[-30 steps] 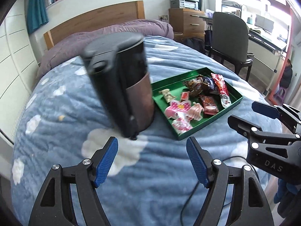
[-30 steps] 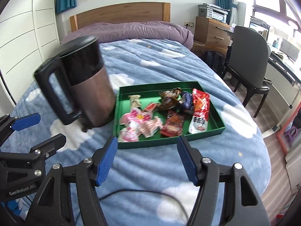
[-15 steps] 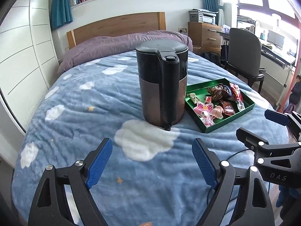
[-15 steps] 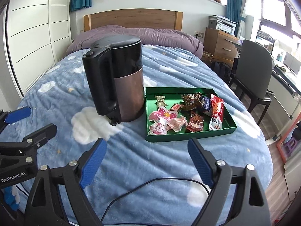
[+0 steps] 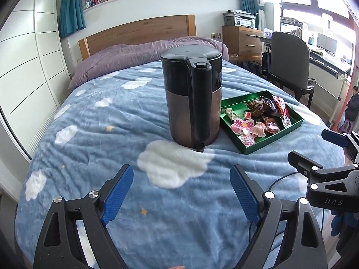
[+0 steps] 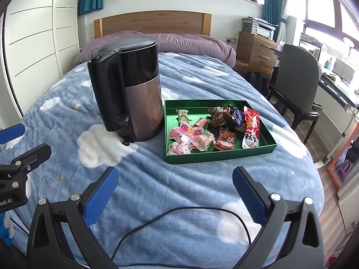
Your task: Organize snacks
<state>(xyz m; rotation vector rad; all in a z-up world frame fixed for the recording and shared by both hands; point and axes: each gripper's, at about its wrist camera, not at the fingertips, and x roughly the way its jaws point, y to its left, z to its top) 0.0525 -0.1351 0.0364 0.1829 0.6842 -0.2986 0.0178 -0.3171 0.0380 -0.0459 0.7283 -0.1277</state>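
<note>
A black-and-copper kettle [image 5: 193, 98] is standing upright on the cloud-print blanket [image 5: 89, 139], its handle facing the camera — just beside it a green tray [image 5: 272, 140] is holding wrapped snacks [image 5: 258, 121]. The left gripper [image 5: 181, 192] is hovering wide apart, gripping nothing.

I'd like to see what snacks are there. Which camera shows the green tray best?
The right wrist view: the green tray lies whole and central, snacks spread out. In the left wrist view the tray sits off right, its corner hidden behind the kettle.
</note>
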